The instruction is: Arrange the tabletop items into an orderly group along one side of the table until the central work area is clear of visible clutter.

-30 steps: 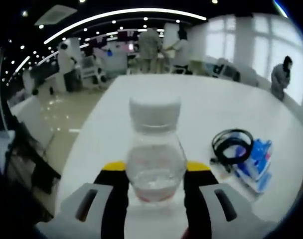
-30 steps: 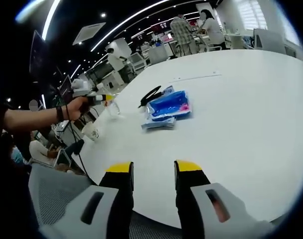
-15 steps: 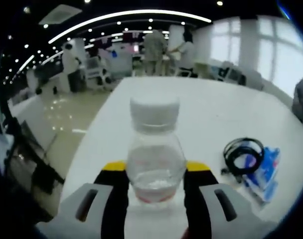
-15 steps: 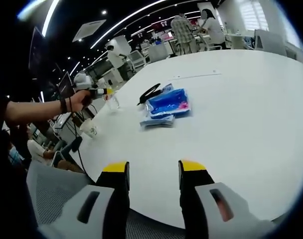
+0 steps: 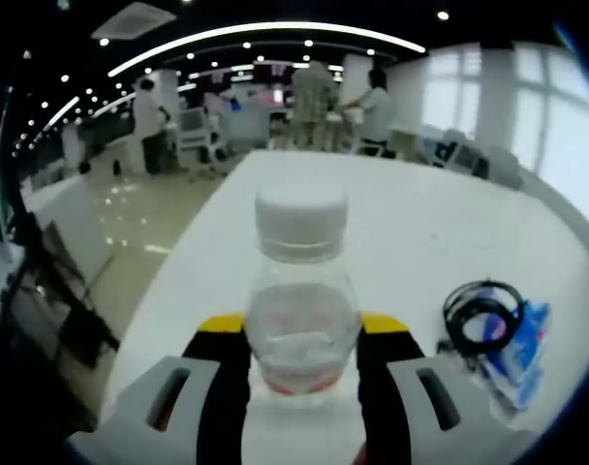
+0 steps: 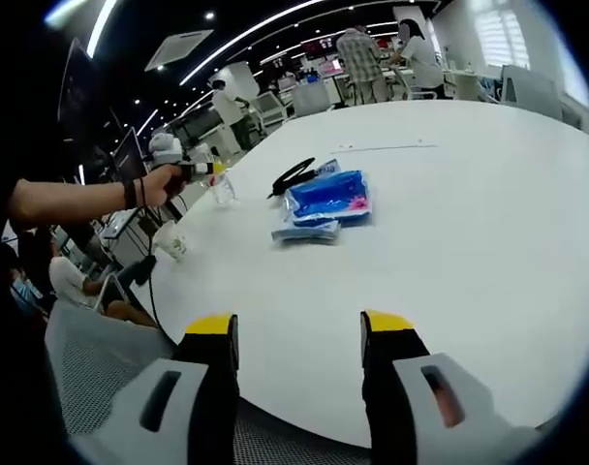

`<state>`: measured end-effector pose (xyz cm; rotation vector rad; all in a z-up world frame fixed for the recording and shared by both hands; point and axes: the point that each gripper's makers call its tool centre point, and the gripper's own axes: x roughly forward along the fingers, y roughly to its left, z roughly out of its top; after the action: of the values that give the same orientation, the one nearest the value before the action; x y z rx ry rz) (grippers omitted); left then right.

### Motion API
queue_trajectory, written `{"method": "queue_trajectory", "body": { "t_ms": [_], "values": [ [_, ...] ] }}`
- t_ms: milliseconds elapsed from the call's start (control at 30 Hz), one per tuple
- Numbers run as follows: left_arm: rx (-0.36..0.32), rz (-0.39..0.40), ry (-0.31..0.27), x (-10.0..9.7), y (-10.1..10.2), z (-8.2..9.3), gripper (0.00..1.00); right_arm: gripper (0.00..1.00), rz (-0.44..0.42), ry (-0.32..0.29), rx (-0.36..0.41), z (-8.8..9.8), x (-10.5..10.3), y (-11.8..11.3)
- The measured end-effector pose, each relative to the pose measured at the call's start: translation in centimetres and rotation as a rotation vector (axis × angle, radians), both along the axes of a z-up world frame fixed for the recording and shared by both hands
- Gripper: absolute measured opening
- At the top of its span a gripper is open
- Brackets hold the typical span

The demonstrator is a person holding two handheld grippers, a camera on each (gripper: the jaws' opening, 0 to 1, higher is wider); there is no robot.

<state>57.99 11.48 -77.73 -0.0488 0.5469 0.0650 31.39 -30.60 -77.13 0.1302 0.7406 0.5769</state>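
Observation:
A clear plastic bottle (image 5: 301, 305) with a white cap stands upright between the jaws of my left gripper (image 5: 301, 325), which is shut on it, above the near left part of the white table (image 5: 411, 223). To its right lie a coiled black cable (image 5: 480, 308) and blue packets (image 5: 519, 345). In the right gripper view, my right gripper (image 6: 300, 327) is open over the table's near edge, holding nothing. Far off to the left, the left gripper (image 6: 200, 170) holds the bottle (image 6: 222, 188), with the blue packets (image 6: 324, 201) and the black cable (image 6: 293, 179) right of it.
A white paper cup (image 6: 171, 239) stands near the table's left edge (image 6: 164, 291). A mesh chair (image 6: 91, 363) sits below that edge. Several people stand at far desks (image 5: 319, 97). The broad right part of the table (image 6: 488, 203) is bare.
The left gripper view has shifted with the bottle still held; the cable and packets now sit lower and further right. My right gripper's jaws have spread a little wider.

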Motion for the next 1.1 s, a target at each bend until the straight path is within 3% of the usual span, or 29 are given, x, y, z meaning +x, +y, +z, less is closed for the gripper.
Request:
{"method": "queue_trajectory", "body": {
  "t_ms": [433,1100],
  "values": [
    [0.022,0.012,-0.012,-0.84,-0.12,-0.39,0.39,0.52,0.008,-0.003,-0.006,-0.01,-0.08,0.03],
    [0.053,-0.109,-0.002,-0.95,-0.52,-0.34,0.39,0.51,0.015,-0.007,0.005,0.15,-0.11,0.39]
  ]
}}
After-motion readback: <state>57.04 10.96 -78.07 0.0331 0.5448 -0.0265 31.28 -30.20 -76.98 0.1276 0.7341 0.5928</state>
